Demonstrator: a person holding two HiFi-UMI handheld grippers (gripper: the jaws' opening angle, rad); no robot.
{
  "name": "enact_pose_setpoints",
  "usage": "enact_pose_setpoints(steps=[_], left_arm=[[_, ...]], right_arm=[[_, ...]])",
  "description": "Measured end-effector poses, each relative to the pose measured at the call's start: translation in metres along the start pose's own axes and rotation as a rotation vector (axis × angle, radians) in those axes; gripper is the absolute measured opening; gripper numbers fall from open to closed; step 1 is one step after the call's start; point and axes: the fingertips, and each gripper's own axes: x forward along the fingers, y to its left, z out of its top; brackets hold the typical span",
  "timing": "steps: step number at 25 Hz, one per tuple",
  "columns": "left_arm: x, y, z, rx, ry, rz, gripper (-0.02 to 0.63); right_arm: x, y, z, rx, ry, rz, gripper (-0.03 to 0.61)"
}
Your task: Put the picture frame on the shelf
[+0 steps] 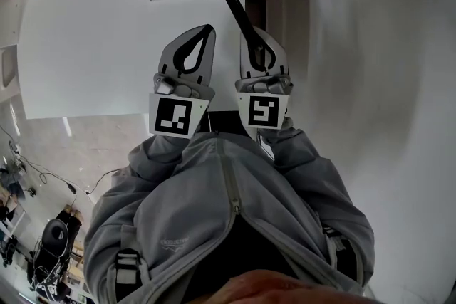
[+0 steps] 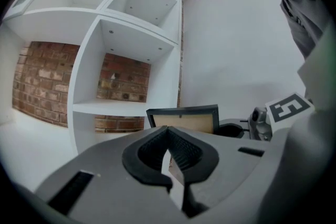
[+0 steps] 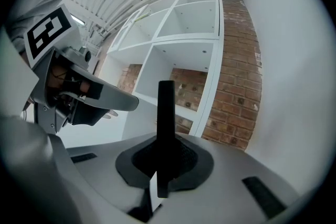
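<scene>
The picture frame [image 3: 166, 113], black-edged, is pinched edge-on in the right gripper [image 3: 165, 150], whose jaws are clamped on its lower part; in the right gripper view it stands upright in the middle of the frame. In the head view it shows as a thin dark blade [image 1: 234, 5] slanting to the upper left above that gripper [image 1: 261, 48]. The left gripper view catches its tan panel [image 2: 182, 119] at lower centre, well apart from the shelf. The left gripper [image 2: 169, 148] has its jaws closed together with nothing between them, and sits just beside the right one at the centre of the head view [image 1: 191, 48]. The white cube shelf [image 2: 126, 34] fills the upper left of the left gripper view, its compartments bare, with a brick wall [image 2: 39, 81] showing through the open back.
</scene>
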Motion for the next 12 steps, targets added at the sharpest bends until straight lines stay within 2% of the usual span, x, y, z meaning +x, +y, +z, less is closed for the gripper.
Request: enact_pose_setpoints(steps=[12], left_arm=[[0.020, 0.017, -0.044, -0.059, 0.013, -0.011, 0.008]], right_arm=[[0.042, 0.014, -0.048, -0.071, 0.072, 0.015, 0.034]])
